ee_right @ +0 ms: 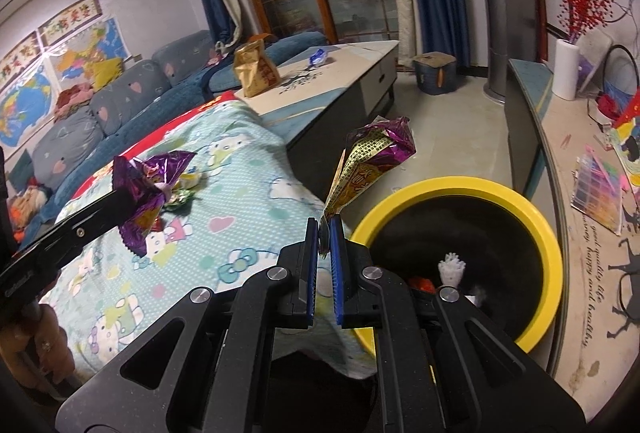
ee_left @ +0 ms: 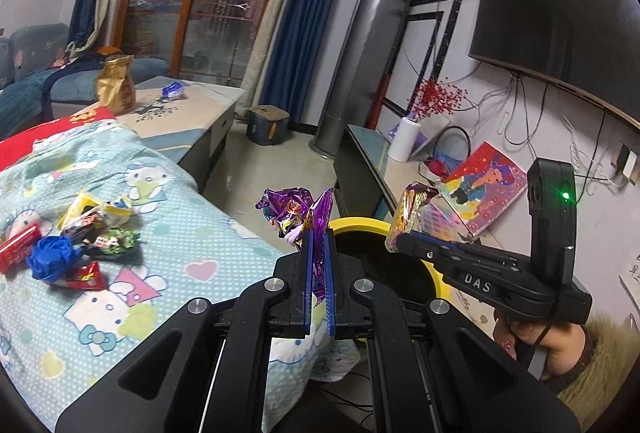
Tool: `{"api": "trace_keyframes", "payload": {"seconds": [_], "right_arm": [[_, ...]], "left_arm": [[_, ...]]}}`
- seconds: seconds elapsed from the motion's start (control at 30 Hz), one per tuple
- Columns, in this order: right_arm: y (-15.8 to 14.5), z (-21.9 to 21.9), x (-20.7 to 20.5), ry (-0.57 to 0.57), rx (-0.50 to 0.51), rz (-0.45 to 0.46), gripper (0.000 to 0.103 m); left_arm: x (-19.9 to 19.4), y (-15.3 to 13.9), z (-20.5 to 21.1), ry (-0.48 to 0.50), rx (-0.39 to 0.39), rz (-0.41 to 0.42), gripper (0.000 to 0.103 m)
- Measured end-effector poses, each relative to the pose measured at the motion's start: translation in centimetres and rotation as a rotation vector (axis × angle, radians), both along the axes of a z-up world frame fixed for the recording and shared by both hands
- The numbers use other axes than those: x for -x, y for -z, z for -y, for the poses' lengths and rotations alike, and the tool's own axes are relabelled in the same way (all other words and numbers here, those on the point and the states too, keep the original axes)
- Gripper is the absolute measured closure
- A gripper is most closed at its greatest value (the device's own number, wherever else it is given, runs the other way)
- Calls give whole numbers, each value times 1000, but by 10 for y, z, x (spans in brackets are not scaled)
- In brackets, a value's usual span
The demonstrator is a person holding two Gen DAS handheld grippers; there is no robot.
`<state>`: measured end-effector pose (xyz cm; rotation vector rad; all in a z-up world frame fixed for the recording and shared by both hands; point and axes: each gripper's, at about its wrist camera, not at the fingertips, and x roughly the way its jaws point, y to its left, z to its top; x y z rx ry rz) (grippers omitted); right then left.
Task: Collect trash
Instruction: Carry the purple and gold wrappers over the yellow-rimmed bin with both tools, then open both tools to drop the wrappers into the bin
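Note:
My left gripper (ee_left: pixel 319 233) is shut on a crumpled purple foil wrapper (ee_left: pixel 294 211), held just left of the yellow-rimmed black bin (ee_left: pixel 438 283). My right gripper (ee_right: pixel 325 229) is shut on a purple and gold snack wrapper (ee_right: pixel 372 161), held at the bin's (ee_right: pixel 472 189) near left rim. The right gripper also shows in the left wrist view (ee_left: pixel 400 239), over the bin with its wrapper (ee_left: pixel 412 211). The left gripper shows in the right wrist view (ee_right: pixel 140 199) with its wrapper (ee_right: pixel 146 185). A pile of wrappers (ee_left: pixel 80 237) and a blue crumpled piece (ee_left: pixel 52 257) lie on the Hello Kitty cloth (ee_left: pixel 192 257).
A low table (ee_right: pixel 340 69) behind holds a gold bag (ee_right: pixel 256 69) and a blue wrapper (ee_right: pixel 319 57). A TV cabinet (ee_right: pixel 560 161) with a paper roll (ee_right: pixel 566 69) runs along the right. The bin holds some trash (ee_right: pixel 450 267). A sofa (ee_right: pixel 100 113) stands at left.

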<state>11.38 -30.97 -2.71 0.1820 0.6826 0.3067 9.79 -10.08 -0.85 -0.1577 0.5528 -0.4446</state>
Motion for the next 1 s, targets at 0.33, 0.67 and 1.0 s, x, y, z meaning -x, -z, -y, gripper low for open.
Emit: {"api": "trace_keyframes", "payload": {"seconds": [0.33, 0.67, 1.0], "right_arm": [[5, 24, -5, 61, 1, -26, 99], [17, 54, -12, 139, 5, -59, 99], [30, 73, -17, 178, 9, -104, 99]], "left_arm": [[-2, 8, 25, 57, -16, -11, 98], [-6, 20, 48, 119, -20, -32, 98], [-11, 31, 74, 180, -42, -47, 98]]}}
